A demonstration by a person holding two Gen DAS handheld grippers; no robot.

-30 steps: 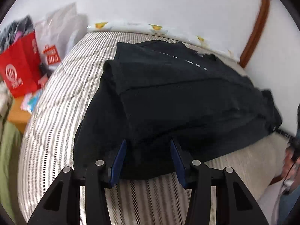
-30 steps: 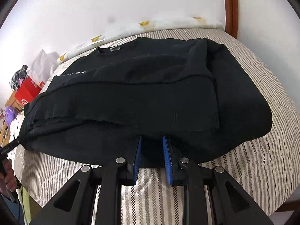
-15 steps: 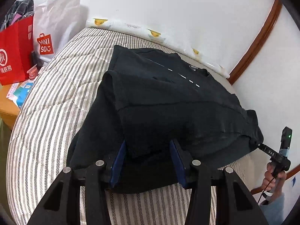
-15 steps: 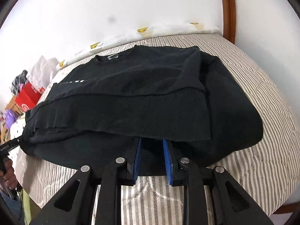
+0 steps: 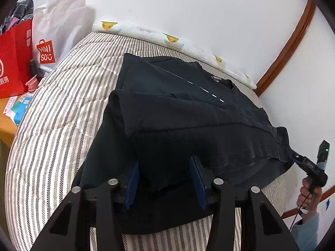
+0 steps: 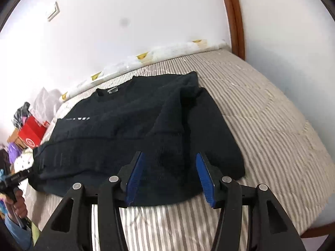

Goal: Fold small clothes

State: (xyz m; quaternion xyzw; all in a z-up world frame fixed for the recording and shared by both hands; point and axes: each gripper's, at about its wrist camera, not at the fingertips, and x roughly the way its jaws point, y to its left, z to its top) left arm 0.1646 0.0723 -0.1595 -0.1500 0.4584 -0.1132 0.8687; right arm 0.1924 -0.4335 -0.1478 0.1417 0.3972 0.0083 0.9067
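My left gripper (image 5: 165, 179) is closing on the near hem of the black sweater (image 5: 188, 125), cloth bunched between its pads. My right gripper (image 6: 169, 177) is opening, pads clear of the fabric. The sweater lies half-folded on the striped bed (image 6: 272, 125).

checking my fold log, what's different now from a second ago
The right gripper let go: its jaws, pinched on the black sweater's near edge, are opening and lifting clear. The left gripper is closing on folded cloth between its jaws. The sweater stays folded on the striped bed.
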